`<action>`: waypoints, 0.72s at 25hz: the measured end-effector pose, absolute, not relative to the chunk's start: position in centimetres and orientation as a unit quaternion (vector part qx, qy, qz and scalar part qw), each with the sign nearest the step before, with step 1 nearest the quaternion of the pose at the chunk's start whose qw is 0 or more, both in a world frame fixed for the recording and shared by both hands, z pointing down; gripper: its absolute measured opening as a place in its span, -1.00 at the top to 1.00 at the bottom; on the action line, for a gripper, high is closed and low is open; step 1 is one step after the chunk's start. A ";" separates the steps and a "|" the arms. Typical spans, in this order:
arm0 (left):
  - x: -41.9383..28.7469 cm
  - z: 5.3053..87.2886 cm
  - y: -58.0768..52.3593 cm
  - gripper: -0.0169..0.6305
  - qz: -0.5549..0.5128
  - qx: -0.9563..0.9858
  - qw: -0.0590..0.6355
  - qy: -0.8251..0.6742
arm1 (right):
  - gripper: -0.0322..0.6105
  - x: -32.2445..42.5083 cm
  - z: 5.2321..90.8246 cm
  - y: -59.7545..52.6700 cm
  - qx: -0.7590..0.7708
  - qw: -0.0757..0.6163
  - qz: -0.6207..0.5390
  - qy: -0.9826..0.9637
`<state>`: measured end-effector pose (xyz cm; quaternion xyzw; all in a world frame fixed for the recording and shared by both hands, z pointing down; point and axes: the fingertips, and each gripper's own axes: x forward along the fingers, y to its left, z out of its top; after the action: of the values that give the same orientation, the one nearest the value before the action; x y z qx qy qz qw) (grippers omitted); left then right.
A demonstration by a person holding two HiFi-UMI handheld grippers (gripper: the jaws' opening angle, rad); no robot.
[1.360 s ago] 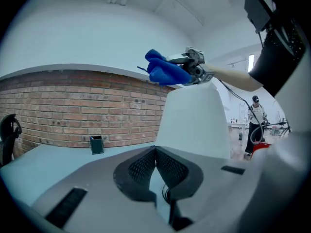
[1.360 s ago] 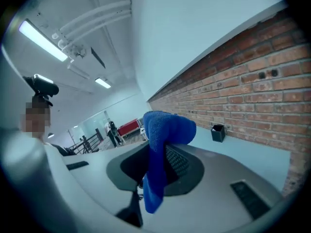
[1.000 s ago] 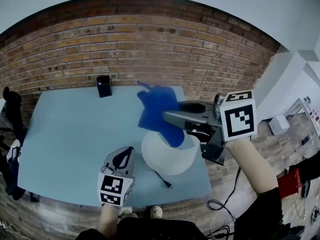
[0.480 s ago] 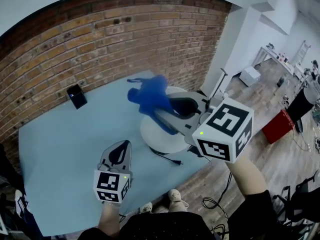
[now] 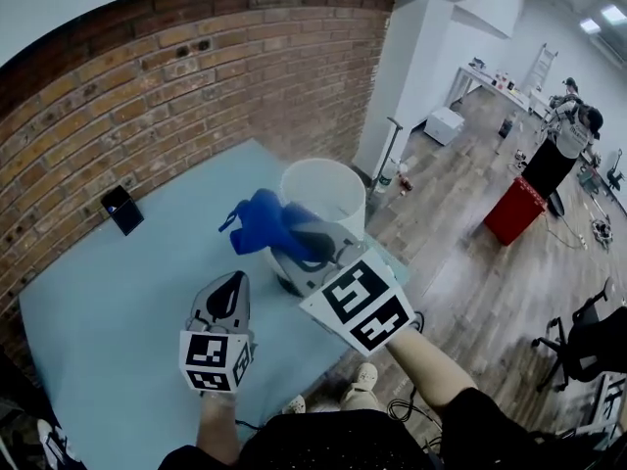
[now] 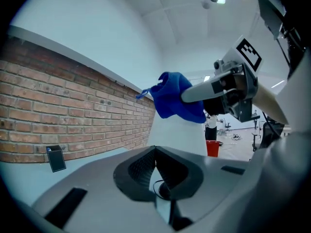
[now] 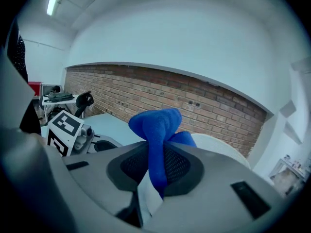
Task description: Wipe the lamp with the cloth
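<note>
The lamp's white drum shade (image 5: 328, 192) stands near the right edge of the pale blue table (image 5: 118, 282). My right gripper (image 5: 294, 243) is shut on a bunched blue cloth (image 5: 260, 225), which hangs against the shade's left, near side. In the right gripper view the cloth (image 7: 156, 130) stands up from between the jaws, with the shade (image 7: 221, 148) just behind it. My left gripper (image 5: 228, 290) hovers lower left of the lamp, shut and holding nothing. The left gripper view shows the cloth (image 6: 174, 100) and the right gripper (image 6: 192, 93) above the left gripper (image 6: 155, 152).
A small black box (image 5: 121, 210) stands on the table by the brick wall (image 5: 176, 86). The table's edge runs close to the lamp on the right. Beyond it is wooden floor with a red bin (image 5: 513, 209) and a black chair (image 5: 588, 346).
The head view has swung right, toward the open room. My right gripper has carried the cloth from over the top of the shade to its left side. The left gripper has hardly moved.
</note>
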<state>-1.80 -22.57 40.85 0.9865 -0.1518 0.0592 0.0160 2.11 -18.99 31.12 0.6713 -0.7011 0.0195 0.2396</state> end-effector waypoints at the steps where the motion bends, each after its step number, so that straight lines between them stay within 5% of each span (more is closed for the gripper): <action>1: -1.9 41.0 -22.6 0.92 0.061 0.987 0.017 -0.150 | 0.69 2.2 32.0 -19.0 0.675 0.239 0.029 -0.697; 13: -3.9 43.6 -24.1 0.92 0.080 0.983 0.035 -0.160 | 0.69 0.1 46.2 -17.8 0.665 0.247 0.164 -0.685; 18: -4.0 43.8 -24.1 0.92 0.081 0.983 0.036 -0.158 | 0.69 -1.1 43.3 -15.4 0.653 0.220 0.152 -0.709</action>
<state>-3.95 -24.15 43.85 0.9834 -0.1582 0.0809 0.0363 -1.08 -15.38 43.35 0.6532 -0.7085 0.1521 0.2196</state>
